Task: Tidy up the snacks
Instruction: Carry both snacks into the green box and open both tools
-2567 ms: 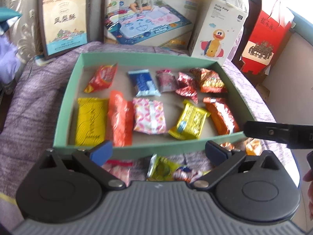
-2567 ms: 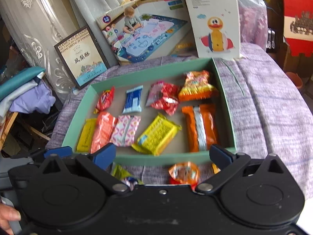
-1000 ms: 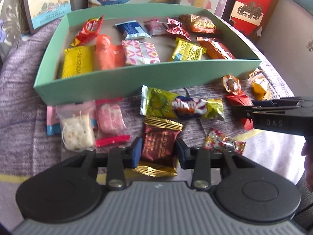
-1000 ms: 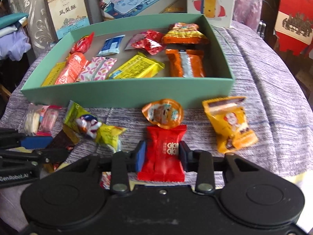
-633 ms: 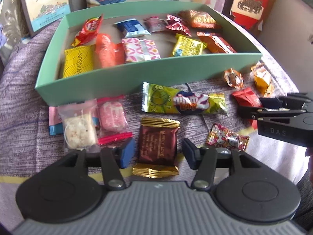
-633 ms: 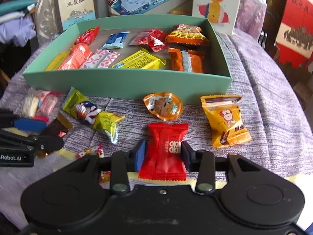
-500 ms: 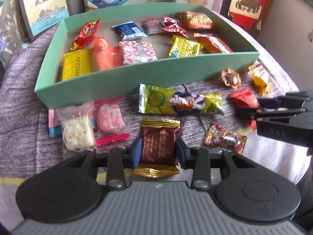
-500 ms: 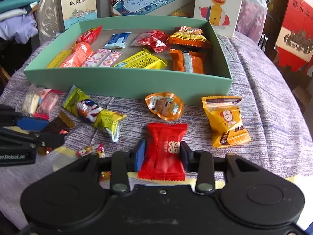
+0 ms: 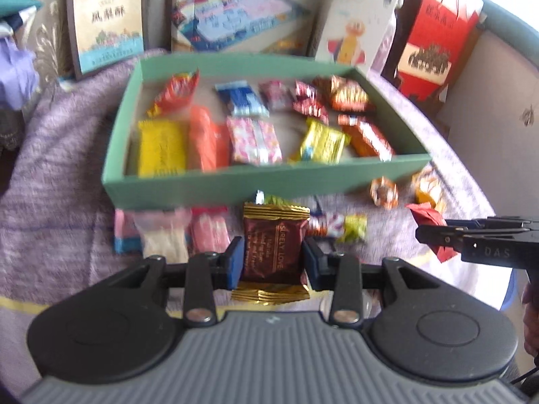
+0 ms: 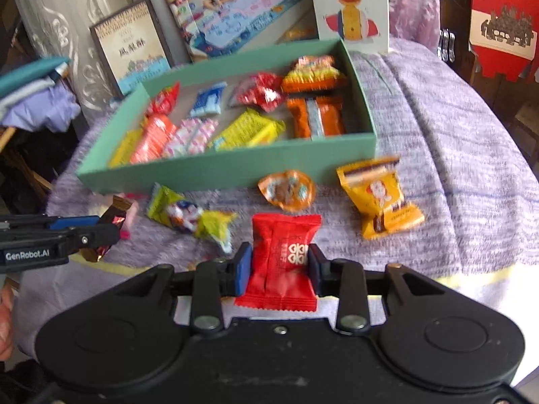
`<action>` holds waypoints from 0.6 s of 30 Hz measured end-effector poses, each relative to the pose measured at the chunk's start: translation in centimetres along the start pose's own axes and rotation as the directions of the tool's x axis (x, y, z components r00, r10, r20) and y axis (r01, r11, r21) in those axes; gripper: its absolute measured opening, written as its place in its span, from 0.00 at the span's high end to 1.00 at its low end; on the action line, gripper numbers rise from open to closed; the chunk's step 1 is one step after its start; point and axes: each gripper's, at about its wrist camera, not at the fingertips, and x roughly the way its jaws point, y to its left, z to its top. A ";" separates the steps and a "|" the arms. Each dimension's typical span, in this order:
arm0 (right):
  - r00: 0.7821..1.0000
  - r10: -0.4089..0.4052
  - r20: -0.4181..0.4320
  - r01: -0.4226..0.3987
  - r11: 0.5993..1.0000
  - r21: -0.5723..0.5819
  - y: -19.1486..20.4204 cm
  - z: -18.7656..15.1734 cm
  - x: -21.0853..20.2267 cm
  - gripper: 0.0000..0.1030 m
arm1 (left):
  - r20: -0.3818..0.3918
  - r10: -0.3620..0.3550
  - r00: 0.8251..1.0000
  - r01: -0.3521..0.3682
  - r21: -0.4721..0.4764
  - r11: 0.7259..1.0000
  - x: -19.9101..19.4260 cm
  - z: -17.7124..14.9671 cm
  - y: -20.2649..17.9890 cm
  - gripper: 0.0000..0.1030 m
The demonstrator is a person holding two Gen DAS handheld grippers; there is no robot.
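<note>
My left gripper (image 9: pixel 271 262) is shut on a dark brown gold-edged snack packet (image 9: pixel 273 252) and holds it above the purple cloth, in front of the green box (image 9: pixel 235 185). My right gripper (image 10: pixel 278 269) is shut on a red snack packet (image 10: pixel 281 262), also lifted off the cloth. The green box (image 10: pixel 235 165) holds several wrapped snacks. Each gripper shows in the other's view: the right one (image 9: pixel 434 234) at the right, the left one (image 10: pixel 101 232) at the left.
Loose snacks lie on the cloth before the box: a green-yellow bar (image 10: pixel 188 217), a round orange packet (image 10: pixel 288 190), a yellow packet (image 10: pixel 380 195), pink and white packets (image 9: pixel 168 235). Boxes and a framed sign (image 9: pixel 107 20) stand behind the green box.
Both grippers have lifted with their packets and tilted up toward the box. The box now sits higher and farther in both views.
</note>
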 end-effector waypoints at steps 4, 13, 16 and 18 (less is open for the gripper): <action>0.998 0.031 0.049 -0.032 0.999 0.023 -0.3 3.1 -1.0 0.67 | 0.069 0.017 0.997 -0.018 0.016 1.000 -0.9 2.7 0.3 0.64; 0.994 0.050 0.102 -0.059 0.995 0.084 -1.7 9.9 0.9 0.67 | 0.132 0.025 0.991 -0.029 0.031 0.999 1.3 9.9 0.1 0.64; 0.995 0.048 0.089 -0.056 0.995 0.085 -1.9 11.0 2.5 0.67 | 0.103 0.018 0.994 -0.021 0.024 0.999 3.3 10.8 -0.2 0.64; 0.996 0.050 0.074 -0.057 0.995 0.087 -1.8 10.9 3.6 0.67 | 0.086 0.015 0.996 -0.017 0.028 0.999 4.5 10.9 -0.6 0.64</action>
